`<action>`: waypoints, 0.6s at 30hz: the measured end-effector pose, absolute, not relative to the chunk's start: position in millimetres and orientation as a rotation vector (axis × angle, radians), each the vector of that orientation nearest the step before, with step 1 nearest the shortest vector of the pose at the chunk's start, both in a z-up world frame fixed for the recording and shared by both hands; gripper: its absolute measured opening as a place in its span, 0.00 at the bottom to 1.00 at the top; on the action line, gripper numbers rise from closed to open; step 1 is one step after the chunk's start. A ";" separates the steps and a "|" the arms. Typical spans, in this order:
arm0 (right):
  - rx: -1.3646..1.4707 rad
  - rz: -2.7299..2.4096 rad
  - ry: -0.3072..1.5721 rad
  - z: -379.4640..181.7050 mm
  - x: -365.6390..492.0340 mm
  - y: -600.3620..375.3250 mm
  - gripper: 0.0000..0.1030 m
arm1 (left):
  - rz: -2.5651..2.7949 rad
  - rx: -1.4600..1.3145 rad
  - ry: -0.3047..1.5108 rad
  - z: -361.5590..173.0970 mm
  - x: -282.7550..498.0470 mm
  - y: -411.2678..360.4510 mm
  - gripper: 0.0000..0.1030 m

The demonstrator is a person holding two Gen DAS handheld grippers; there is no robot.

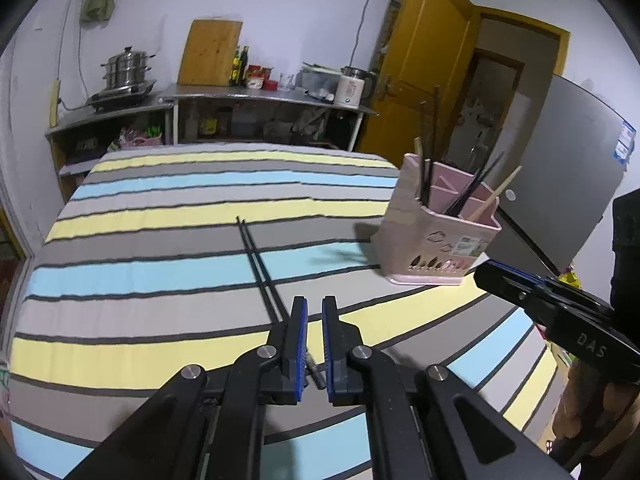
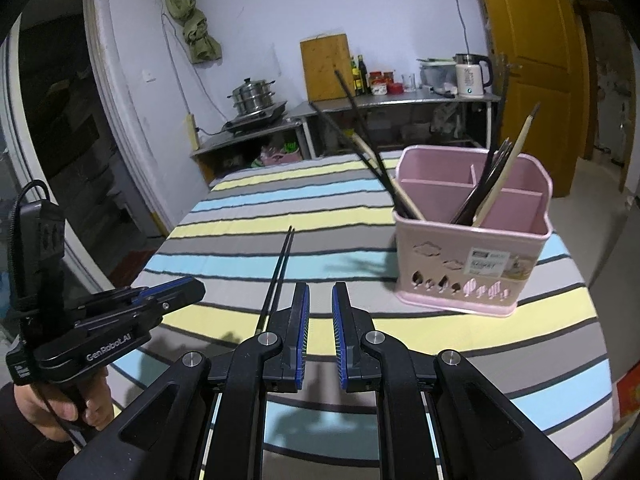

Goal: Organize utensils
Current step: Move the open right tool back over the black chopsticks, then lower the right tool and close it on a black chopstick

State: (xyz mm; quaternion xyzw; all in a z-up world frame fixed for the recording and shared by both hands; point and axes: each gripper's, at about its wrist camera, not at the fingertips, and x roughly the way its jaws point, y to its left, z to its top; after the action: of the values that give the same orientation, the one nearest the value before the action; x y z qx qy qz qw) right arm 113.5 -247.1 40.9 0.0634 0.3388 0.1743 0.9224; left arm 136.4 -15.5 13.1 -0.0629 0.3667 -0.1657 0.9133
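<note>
We hold our left gripper (image 1: 315,304) low over the striped bench (image 1: 160,276), jaws parted by a narrow gap, nothing between the pads. A small metal pin shows deep between the jaws near the body; we cannot tell what it is. The black chopstick pair (image 1: 256,264) lies flat on the bench just ahead and slightly left of the left gripper, its near end passing behind the left finger. Our right gripper (image 2: 320,300) is also slightly open and empty; the same chopsticks (image 2: 280,268) lie just left of its left finger, running away ahead. The pink utensil holder (image 2: 472,248) stands ahead and right of both grippers, with dark and wooden chopsticks leaning in its compartments.
</note>
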 end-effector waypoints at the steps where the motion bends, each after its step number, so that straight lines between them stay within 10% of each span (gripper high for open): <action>1: 0.130 0.361 0.702 38.3 114.4 -245.8 0.11 | -0.335 -0.132 0.763 9.5 137.9 -13.9 0.08; 18: 0.105 0.387 0.810 -2.1 135.1 -223.1 0.11 | -0.270 -0.175 0.888 -50.1 184.1 -4.7 0.15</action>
State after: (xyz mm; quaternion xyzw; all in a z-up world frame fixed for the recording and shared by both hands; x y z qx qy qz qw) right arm 135.1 -223.1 -2.1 0.0508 0.3912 0.1868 0.8997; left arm 184.1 -4.7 -50.1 -0.0842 0.4278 -0.1303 0.8905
